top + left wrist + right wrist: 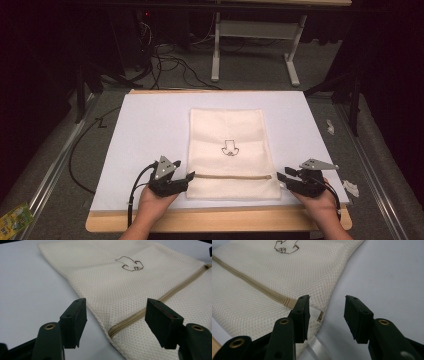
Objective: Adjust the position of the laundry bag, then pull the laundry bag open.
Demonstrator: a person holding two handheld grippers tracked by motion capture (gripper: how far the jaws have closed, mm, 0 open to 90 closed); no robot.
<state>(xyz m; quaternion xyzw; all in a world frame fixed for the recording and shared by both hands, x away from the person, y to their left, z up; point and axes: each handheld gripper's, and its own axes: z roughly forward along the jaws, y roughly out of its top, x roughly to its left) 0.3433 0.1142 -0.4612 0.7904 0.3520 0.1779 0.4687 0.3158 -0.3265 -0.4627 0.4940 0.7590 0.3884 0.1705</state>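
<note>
A cream mesh bag (227, 135) lies flat on the white sheet, with a small dark outline drawing (230, 148) at its middle and a tan zipper (232, 176) running across near its front end. My left gripper (186, 178) stands open at the bag's left edge, by the zipper's left end (112, 331). My right gripper (283, 173) is open at the bag's right edge, where the zipper's end (287, 301) and a small white tab (315, 313) lie just ahead of its jaws. Neither gripper holds anything.
The white sheet (150, 125) covers a wooden table (215, 220). Cables (170, 62) and a white table frame (255, 35) are on the floor beyond. Crumpled paper bits (351, 188) lie to the right, and a green packet (12, 220) sits at bottom left.
</note>
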